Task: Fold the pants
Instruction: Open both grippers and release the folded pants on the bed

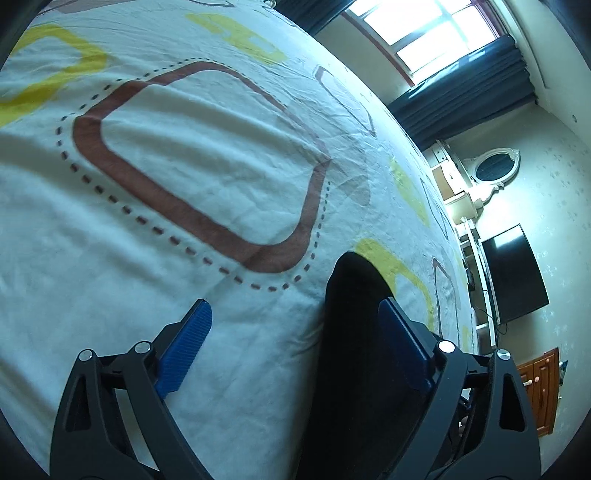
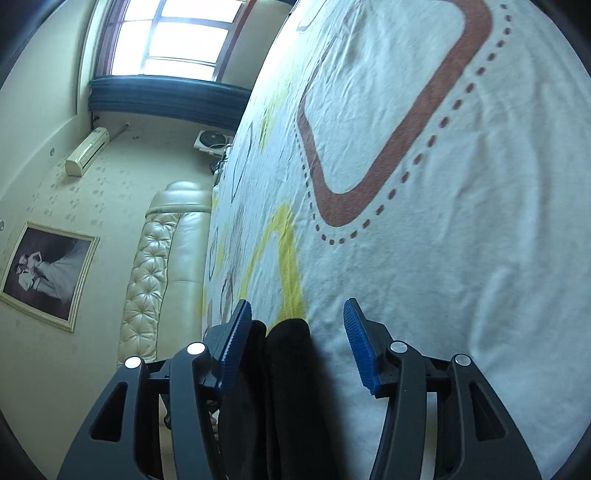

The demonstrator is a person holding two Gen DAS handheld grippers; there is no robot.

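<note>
The black pants [image 1: 351,332] lie bunched on the white patterned bedsheet [image 1: 207,155], rising between the fingers of my left gripper [image 1: 295,306]. Its jaws stand wide; the cloth rests against the right blue pad [image 1: 402,343], and the left pad [image 1: 188,347] is well clear of it. In the right wrist view a folded black edge of the pants [image 2: 288,369] sits between the fingers of my right gripper [image 2: 295,306]. It leans on the left pad [image 2: 234,343], with a gap of sheet before the right pad [image 2: 360,350]. Neither gripper pinches the cloth.
The bed's edge runs past a window [image 1: 417,26] with dark curtains [image 1: 461,85], a mirror dresser [image 1: 487,173], a black TV [image 1: 513,273] and a wooden cabinet [image 1: 539,387]. The right wrist view shows a padded headboard [image 2: 162,266], a framed picture [image 2: 48,273] and an air conditioner [image 2: 86,151].
</note>
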